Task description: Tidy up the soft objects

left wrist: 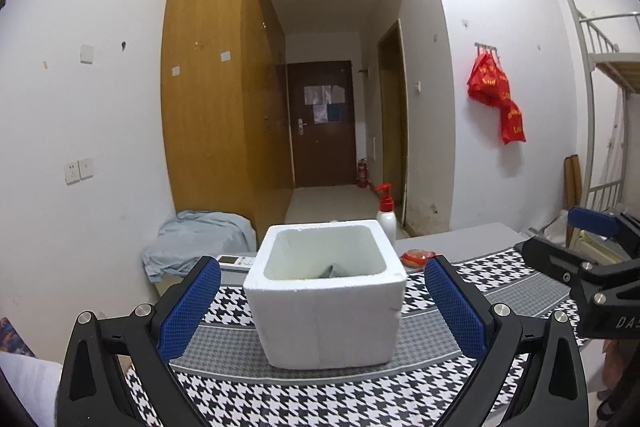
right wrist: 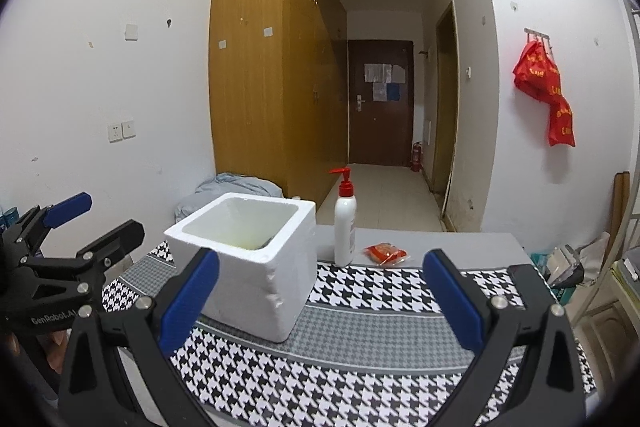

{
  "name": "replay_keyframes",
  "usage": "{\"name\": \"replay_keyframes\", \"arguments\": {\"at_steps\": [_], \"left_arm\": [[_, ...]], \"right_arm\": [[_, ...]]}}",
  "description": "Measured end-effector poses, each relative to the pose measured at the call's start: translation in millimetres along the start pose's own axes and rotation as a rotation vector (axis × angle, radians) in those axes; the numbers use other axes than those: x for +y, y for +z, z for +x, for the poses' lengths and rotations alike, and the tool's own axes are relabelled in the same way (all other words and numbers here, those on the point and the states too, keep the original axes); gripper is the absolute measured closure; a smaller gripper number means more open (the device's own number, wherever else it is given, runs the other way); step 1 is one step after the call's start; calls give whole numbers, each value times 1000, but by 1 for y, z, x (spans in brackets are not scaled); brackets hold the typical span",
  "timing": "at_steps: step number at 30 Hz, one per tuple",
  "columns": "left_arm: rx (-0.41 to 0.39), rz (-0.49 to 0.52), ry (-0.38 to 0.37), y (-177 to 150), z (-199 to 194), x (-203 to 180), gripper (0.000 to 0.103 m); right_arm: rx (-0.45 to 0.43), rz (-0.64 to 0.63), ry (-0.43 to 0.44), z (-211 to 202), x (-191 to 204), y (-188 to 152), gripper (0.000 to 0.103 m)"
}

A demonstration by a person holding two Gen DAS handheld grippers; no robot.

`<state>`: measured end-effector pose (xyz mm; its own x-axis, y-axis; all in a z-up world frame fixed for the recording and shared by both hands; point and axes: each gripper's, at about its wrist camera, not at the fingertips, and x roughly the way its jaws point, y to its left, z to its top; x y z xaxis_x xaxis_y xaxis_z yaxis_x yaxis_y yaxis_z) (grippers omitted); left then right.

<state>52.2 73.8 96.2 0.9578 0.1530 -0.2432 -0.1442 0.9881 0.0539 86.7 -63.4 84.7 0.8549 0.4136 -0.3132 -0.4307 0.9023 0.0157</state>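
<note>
Grey cloth (left wrist: 334,270) inside white foam box (left wrist: 324,323) (both tongs (left wrist: 322,301) (right wrist: 320,301) spread, empty).

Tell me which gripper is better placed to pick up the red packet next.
Probably the right gripper. It is open, and the red packet lies ahead of it, unobstructed. From the left gripper, the foam box stands in the way.
</note>
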Motion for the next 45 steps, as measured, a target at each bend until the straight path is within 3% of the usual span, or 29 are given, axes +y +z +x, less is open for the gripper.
{"name": "replay_keyframes", "arguments": {"at_steps": [13, 17, 31, 45], "left_arm": [[-25, 4, -31, -33, -37, -13, 1], [-18, -44, -16, -47, -39, -11, 1], [6, -67, 34, -92, -33, -6, 1], [-27, -47, 60, -105, -62, -11, 1]], "right_arm": [[-13, 34, 2, -32, 6, -35, 0], [-13, 37, -19, -36, 7, -48, 0], [-6, 58, 10, -38, 6, -87, 0], [-8, 67, 30, -58, 16, -103, 0]]}}
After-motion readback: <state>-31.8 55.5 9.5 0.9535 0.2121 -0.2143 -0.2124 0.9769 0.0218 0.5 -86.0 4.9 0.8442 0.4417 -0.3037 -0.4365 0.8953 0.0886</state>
